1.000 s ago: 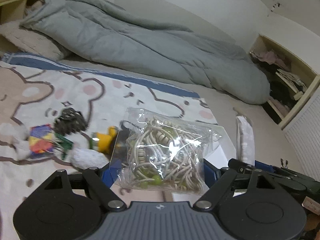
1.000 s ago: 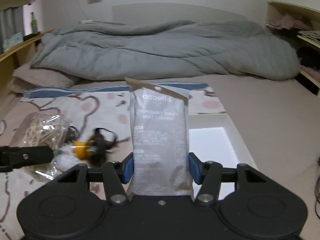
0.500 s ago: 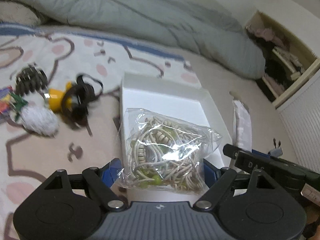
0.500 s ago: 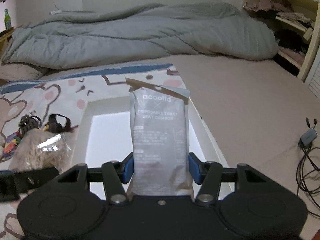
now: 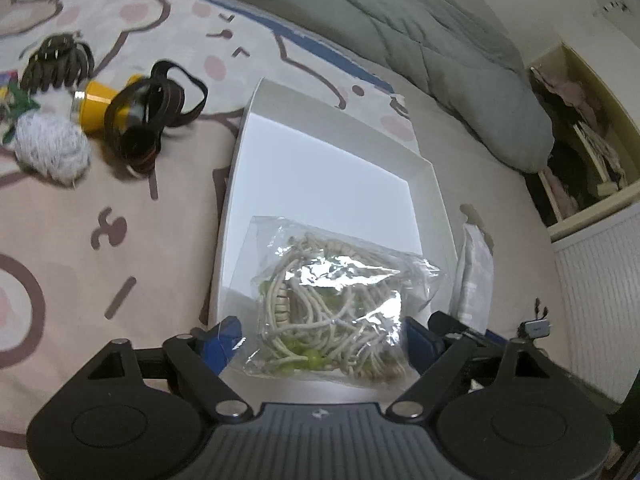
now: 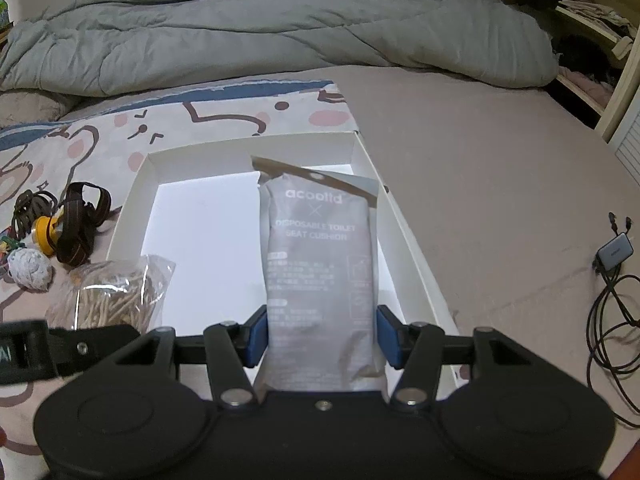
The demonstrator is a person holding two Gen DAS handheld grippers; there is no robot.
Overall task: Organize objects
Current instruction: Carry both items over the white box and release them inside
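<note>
On the bed (image 6: 460,184), white box (image 5: 328,160) waiting: left hand-held gripper (image 5: 324,340) opening, elastic bag (image 5: 332,304) between its jaws over the box; right hand-held gripper (image 6: 320,338) clamps the grey packet (image 6: 320,264), which should go in next.

Clear bag of beige cords (image 5: 332,304) over white box (image 5: 320,160); grey sachet (image 6: 320,276) upright above it.
</note>
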